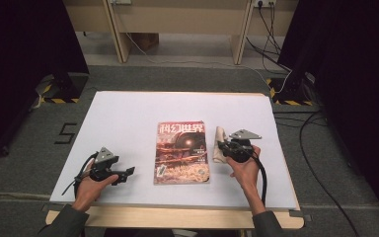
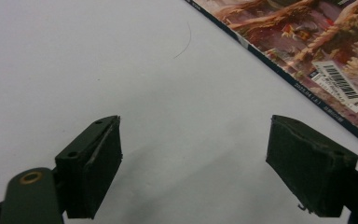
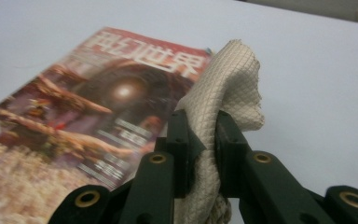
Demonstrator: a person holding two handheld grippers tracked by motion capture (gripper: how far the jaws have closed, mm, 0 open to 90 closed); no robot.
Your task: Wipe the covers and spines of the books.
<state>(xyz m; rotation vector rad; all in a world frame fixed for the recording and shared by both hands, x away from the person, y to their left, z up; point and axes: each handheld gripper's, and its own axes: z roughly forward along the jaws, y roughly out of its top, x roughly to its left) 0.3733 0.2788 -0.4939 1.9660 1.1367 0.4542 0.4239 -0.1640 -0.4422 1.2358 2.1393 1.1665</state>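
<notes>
A magazine [image 1: 181,152] with a reddish cover lies flat in the middle of the white board [image 1: 128,118]. Just right of it is a beige waffle-weave cloth [image 1: 219,144], and my right gripper [image 1: 223,146] is shut on it. In the right gripper view the cloth [image 3: 228,93] is pinched between the two black jaws and bulges above them, with the magazine [image 3: 98,116] behind. My left gripper [image 1: 128,173] rests on the board to the left of the magazine, its jaws wide apart. Between the left gripper's pads [image 2: 93,168] there is only bare board, and the magazine's corner [image 2: 317,60] sits ahead of them.
The board lies on a wooden table whose front edge [image 1: 177,217] is near the person. Grey carpet surrounds it. Cables [image 1: 316,148] run over the floor at the right, and dark curtains and stand bases [image 1: 59,89] flank both sides. Wooden furniture legs stand at the back.
</notes>
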